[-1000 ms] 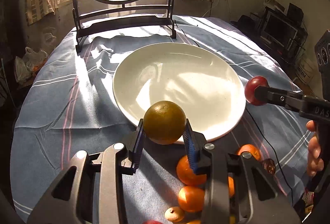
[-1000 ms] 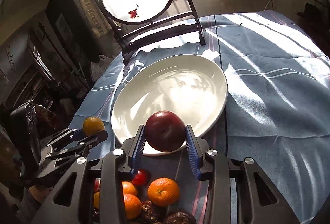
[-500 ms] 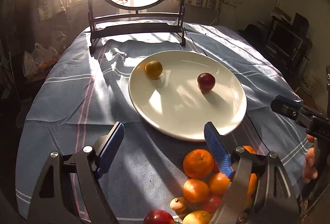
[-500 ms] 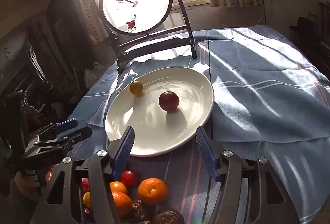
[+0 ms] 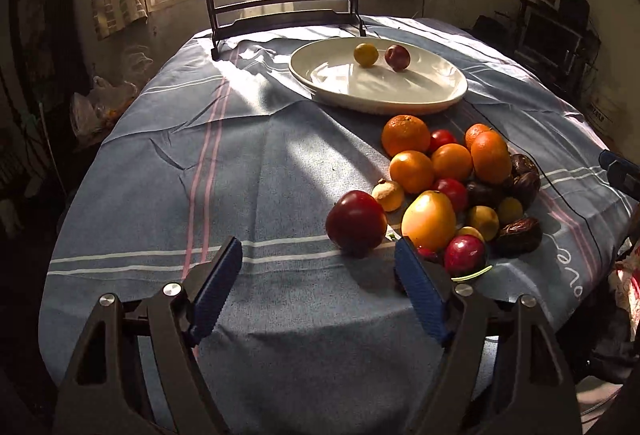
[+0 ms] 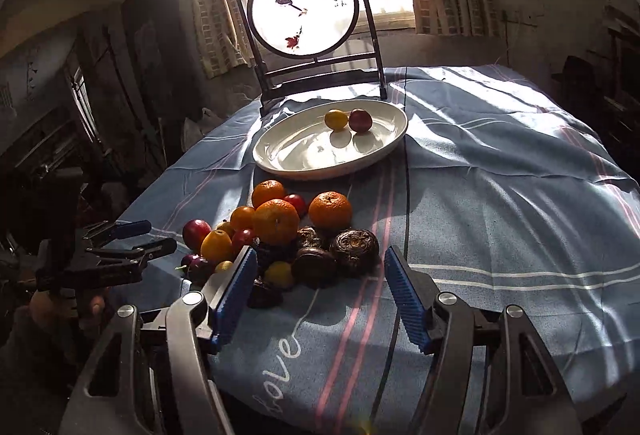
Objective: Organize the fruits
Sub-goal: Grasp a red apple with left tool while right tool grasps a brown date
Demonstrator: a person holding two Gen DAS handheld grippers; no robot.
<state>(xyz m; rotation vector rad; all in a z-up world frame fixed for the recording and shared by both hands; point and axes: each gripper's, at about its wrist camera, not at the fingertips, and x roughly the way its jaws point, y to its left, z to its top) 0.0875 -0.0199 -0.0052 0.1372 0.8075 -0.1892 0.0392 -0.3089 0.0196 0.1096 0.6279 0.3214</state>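
Both grippers, the left one (image 5: 318, 285) and the right one (image 6: 318, 293), are spread wide with nothing in them, near the fruit pile (image 5: 444, 187) beside the plate (image 5: 440, 103), likely to grab more, since only two fruits (image 5: 382, 55) sit on it.

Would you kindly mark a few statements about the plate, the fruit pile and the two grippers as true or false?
1. Two fruits lie on the white plate. True: a yellow fruit and a dark red fruit.
2. The left gripper clamps an orange. False: its jaws are open and empty.
3. The fruit pile lies on the tablecloth, off the plate. True.
4. The right gripper holds the dark red fruit. False: it is open and empty.
5. The plate is bare. False: it holds two fruits.
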